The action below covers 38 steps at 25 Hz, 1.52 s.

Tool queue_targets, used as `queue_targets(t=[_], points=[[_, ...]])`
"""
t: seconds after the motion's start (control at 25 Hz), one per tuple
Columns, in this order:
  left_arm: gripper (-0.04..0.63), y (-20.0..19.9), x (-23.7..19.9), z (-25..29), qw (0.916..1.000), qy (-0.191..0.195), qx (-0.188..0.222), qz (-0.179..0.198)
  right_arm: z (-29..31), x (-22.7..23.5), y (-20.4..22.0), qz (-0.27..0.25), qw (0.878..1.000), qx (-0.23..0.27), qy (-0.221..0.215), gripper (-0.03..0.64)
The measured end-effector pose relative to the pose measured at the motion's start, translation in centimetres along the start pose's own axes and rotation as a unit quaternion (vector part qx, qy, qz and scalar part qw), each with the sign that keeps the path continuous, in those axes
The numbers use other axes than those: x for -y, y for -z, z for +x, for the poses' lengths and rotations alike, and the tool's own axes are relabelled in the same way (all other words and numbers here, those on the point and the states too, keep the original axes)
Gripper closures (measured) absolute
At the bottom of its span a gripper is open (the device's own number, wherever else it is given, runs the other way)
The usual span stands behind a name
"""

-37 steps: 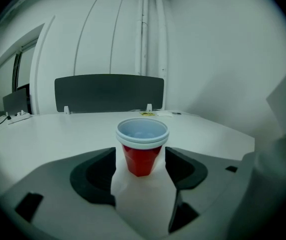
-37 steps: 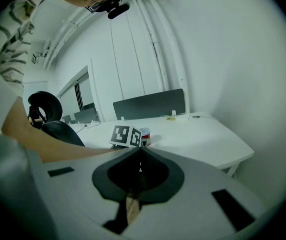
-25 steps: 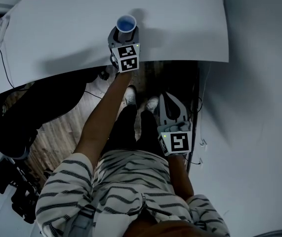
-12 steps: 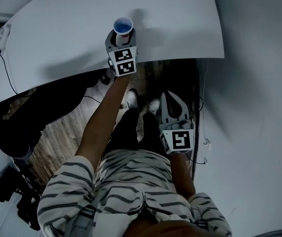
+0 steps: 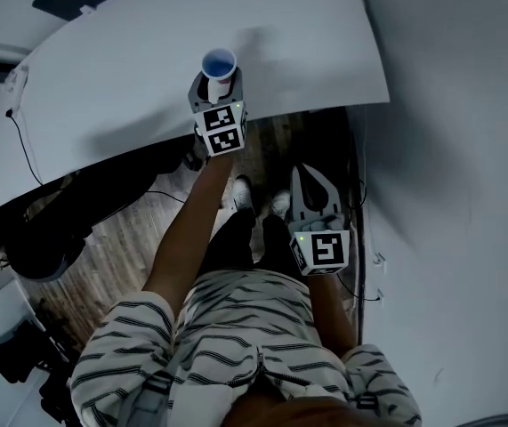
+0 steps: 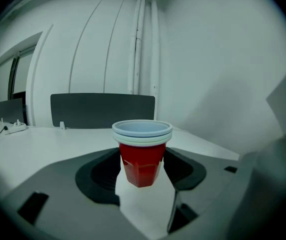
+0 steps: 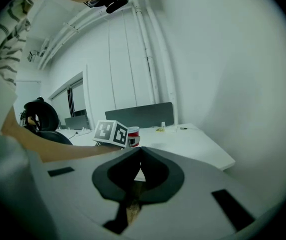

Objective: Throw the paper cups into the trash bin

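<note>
A stack of red paper cups with pale rims stands upright over the white table, close to its near edge. My left gripper is shut on the cups, its jaws pressing the red wall from both sides. The left gripper holds the stack's base slightly above the tabletop. My right gripper hangs beside the person's legs, off the table, shut with nothing in it. From the right gripper view the cups show small behind the left gripper's marker cube. No trash bin is in sight.
A dark office chair sits under the table's left part, with black equipment on the floor nearby. A cable hangs off the table edge. A dark partition screen stands at the table's far side. A pale wall runs along the right.
The left gripper has drawn back a little toward the table's near edge, carrying the cups with it. The right gripper has stayed where it was.
</note>
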<state>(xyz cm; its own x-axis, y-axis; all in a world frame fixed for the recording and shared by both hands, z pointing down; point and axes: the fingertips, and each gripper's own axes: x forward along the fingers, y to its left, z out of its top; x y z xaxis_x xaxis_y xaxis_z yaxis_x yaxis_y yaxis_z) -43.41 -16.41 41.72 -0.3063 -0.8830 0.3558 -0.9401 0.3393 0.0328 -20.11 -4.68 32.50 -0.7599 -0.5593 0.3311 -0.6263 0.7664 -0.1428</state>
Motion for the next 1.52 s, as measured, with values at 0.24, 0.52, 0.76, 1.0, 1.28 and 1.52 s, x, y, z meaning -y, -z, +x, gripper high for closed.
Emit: queue_targets(t=[0.24,0.52,0.76,1.0,1.28,1.52], points=[[0.307,-2.0,2.3,-2.4,0.9995,0.020,0.012,0.019,-1.8,0.5,-1.4,0.004,1.000,0.022,0.022,0.607],[0.307,-3.4,5.1,-5.3,0.9983,0.051,0.017,0.025,-4.1,1.0,-2.9,0.004,0.998,0.041,0.055,0.607],[0.307,-4.6,7.8,-7.6,0.9959,0.082,0.024,0.029,-6.2,1.4,-4.1,0.024,0.994,0.064,0.081,0.607],[0.307,-5.2,10.7,-9.3,0.9918,0.120,0.027,0.035,-8.5,2.3,-4.3,0.026,0.990,0.070,0.118,0.607],[0.307,-5.1,16.1,-12.8,0.9811,0.183,0.031,0.056,-12.2,3.9,-4.4,0.037,0.981,0.086,0.172,0.607],[0.307,-5.6,20.7,-14.5,0.9692,0.233,0.031,0.072,-14.8,5.6,-4.5,0.040,0.972,0.095,0.212,0.607]])
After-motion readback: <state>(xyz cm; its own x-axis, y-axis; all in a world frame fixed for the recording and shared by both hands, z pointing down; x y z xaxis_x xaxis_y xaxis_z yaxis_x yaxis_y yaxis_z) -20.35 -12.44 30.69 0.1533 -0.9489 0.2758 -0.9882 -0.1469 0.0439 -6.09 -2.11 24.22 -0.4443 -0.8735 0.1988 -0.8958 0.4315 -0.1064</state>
